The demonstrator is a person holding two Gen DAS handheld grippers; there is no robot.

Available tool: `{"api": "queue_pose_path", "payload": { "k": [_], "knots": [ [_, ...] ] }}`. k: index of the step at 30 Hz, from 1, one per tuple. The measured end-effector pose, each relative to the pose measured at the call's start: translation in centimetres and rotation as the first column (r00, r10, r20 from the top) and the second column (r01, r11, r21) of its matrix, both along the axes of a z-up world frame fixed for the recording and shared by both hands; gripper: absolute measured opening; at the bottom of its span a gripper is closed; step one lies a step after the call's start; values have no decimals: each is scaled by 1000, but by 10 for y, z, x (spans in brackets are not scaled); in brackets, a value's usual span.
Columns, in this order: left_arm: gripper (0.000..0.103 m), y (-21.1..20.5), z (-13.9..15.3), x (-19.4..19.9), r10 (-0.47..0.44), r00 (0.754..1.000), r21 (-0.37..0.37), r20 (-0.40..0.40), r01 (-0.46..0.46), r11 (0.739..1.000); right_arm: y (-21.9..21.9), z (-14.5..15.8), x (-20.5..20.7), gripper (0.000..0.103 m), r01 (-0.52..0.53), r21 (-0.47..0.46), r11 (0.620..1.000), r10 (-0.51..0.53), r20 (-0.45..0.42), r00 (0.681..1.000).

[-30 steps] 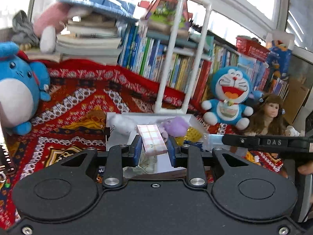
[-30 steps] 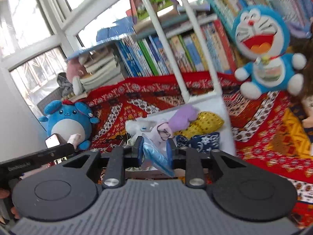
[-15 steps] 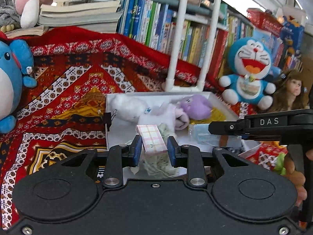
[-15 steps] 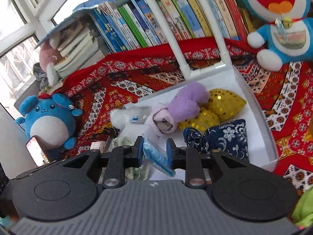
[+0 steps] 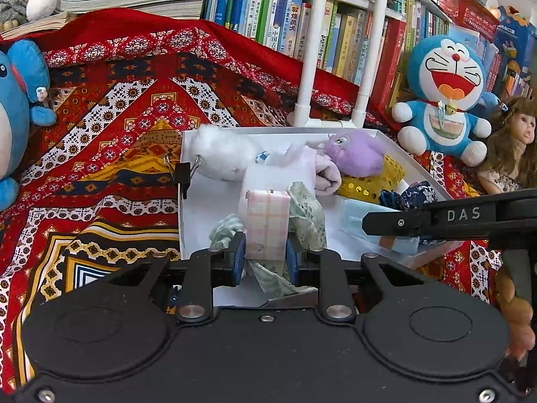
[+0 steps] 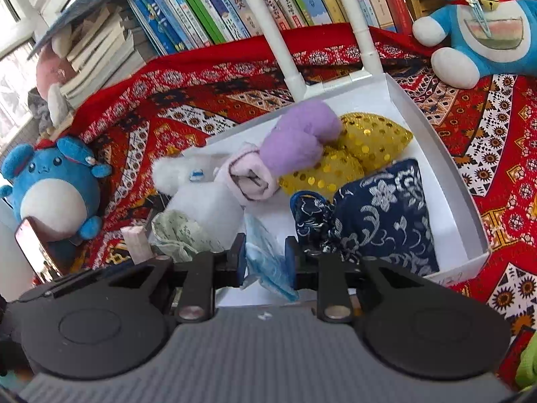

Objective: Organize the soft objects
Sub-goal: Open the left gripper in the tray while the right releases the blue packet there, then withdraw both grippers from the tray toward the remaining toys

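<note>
My left gripper point(image 5: 265, 258) holds a pink plaid pack point(image 5: 267, 223) upright between its blue pads, and its jaws are closing on it. It hangs over the near left part of the white tray point(image 5: 181, 168), above a green floral pouch point(image 5: 307, 216). My right gripper point(image 6: 265, 262) is shut on a light blue plastic pack point(image 6: 268, 257) over the tray's point(image 6: 436, 154) near edge. In the tray lie a white plush point(image 6: 201, 194), a rolled pink cloth point(image 6: 250, 178), a purple plush point(image 6: 302, 137), a gold sequin pouch point(image 6: 365, 141) and a navy floral pouch point(image 6: 386, 221).
The tray lies on a red patterned cloth point(image 5: 110, 154). Two white pipe posts point(image 5: 310, 50) rise behind it, before a row of books point(image 5: 278, 10). A Doraemon plush point(image 5: 443, 100) and a doll point(image 5: 510, 147) sit right, a round blue plush point(image 6: 50, 188) and a phone point(image 6: 35, 252) left.
Both grippers have sunk and come closer to the tray, each with its pack still held. The tray and its contents now fill more of both views.
</note>
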State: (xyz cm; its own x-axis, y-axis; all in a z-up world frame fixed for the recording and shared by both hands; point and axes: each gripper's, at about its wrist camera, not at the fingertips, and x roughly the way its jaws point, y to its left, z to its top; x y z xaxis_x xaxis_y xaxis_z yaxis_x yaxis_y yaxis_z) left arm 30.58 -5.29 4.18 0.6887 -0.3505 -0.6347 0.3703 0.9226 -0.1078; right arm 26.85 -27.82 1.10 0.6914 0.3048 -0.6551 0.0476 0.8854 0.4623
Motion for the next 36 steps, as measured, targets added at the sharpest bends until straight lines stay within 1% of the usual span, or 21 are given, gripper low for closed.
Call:
{"api": "queue_pose_path", "payload": {
  "k": [3,5,6,7,10,11,13,14,16,17,19,21,24,27,33,36],
  "knots": [
    [24,1,1,-1,-2,1000,-7,3,2,1000,1,1,-1,28,-6,-6,1000,6,9,1000],
    [25,4,3,-2,6,1000,-23,3,-6,1000,1,3,-3,32,-4,-4,1000,4,16,1000],
    [28,5,4,-2,8,1000,-29,3,-8,1000,0,5,-4,32,-2,-3,1000,2,21,1000],
    [34,7,6,-3,10,1000,-33,6,-10,999,-1,7,-5,33,-2,0,1000,2,29,1000],
    [40,9,13,-8,16,1000,-42,25,-15,999,-5,14,-10,44,-2,1,1000,2,55,999],
    [42,10,17,-10,16,999,-43,31,-15,999,-6,17,-12,50,-2,1,1000,1,64,998],
    [49,12,25,-16,16,999,-48,48,-14,999,-9,22,-16,57,-4,5,1000,4,80,997],
    [51,13,29,-18,13,998,-55,55,-10,998,-10,26,-19,59,-7,5,1000,7,90,996],
    [59,17,38,-25,1,998,-74,66,4,997,-11,32,-26,61,-10,-5,1000,11,111,994],
    [61,19,43,-29,-5,997,-82,75,12,997,-12,35,-29,63,-13,-9,1000,14,120,993],
    [67,22,52,-38,-14,995,-85,99,23,996,-14,42,-38,68,-21,-15,1000,23,143,989],
    [70,26,62,-48,-21,992,-86,127,33,996,-16,48,-47,73,-27,-23,999,30,163,986],
    [78,32,77,-68,-35,982,-95,184,53,994,-21,57,-62,80,-34,-32,999,39,193,980],
    [80,37,92,-92,-54,970,-108,236,81,991,-29,65,-79,85,-44,-34,998,51,222,974],
    [82,44,118,-145,-92,947,-123,307,135,983,-44,80,-111,89,-48,-77,996,66,258,964],
    [84,43,127,-177,-119,932,-110,341,165,980,-54,85,-124,92,-42,-101,994,66,245,967]
  ]
}}
